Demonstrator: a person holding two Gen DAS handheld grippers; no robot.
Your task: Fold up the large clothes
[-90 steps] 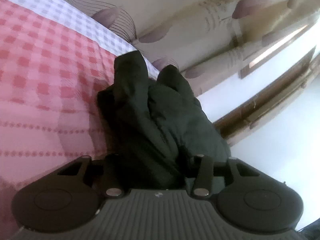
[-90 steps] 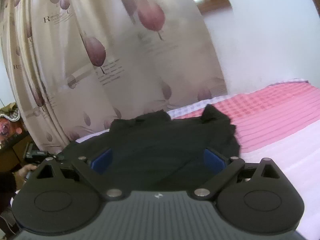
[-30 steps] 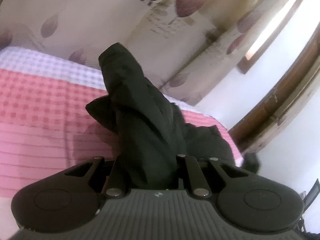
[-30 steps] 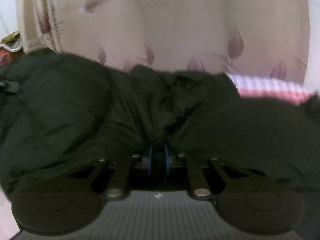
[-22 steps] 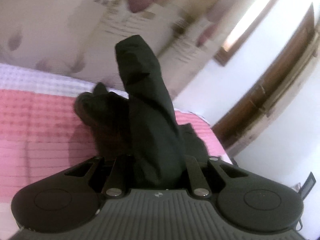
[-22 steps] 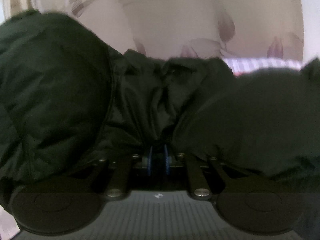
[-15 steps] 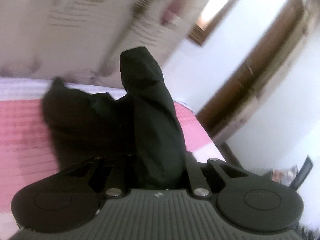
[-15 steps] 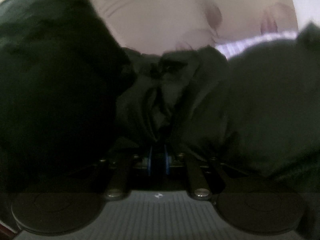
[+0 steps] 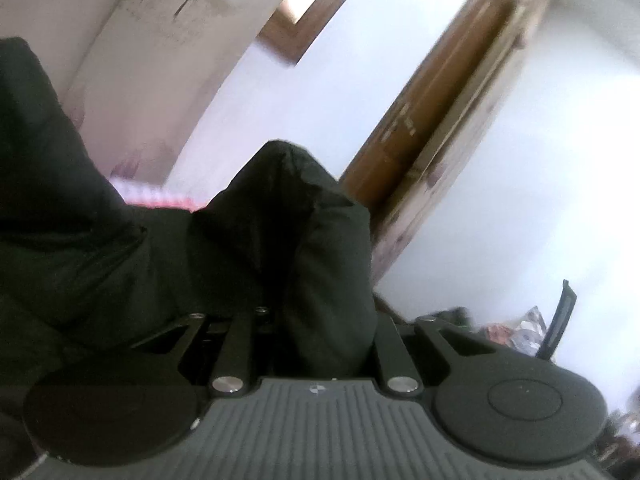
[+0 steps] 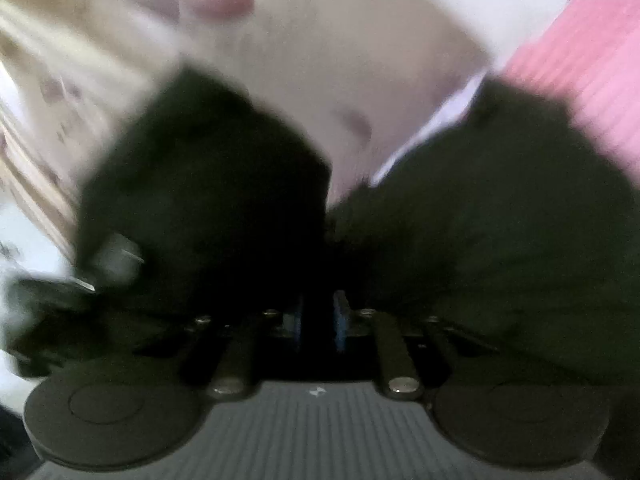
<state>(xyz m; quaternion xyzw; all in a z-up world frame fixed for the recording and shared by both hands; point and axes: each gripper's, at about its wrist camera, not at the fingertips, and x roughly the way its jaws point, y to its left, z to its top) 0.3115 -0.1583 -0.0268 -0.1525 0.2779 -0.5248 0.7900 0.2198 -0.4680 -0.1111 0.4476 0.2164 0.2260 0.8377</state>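
A bulky black garment (image 9: 100, 240) fills the lower left of the left wrist view. One thick fold of it rises out of my left gripper (image 9: 316, 312), which is shut on it with its fingertips buried in the cloth. The right wrist view is blurred. There the same garment (image 10: 500, 240) bulges in two dark lobes to either side of my right gripper (image 10: 319, 316). Its blue pads (image 10: 340, 320) show, its jaws are opening, and dark cloth still sits between them.
A strip of pink bedsheet (image 9: 160, 200) shows behind the garment, and more of the bed (image 10: 580, 60) at the upper right. A leaf-print curtain (image 9: 160, 40), a white wall and a wooden door frame (image 9: 432, 100) stand beyond. Clutter (image 9: 532, 328) lies at the far right.
Both hands swept sideways with the garment. The left view swung from the bed towards the door frame. The right gripper's blue pads stand slightly further apart and the cloth lobes have parted.
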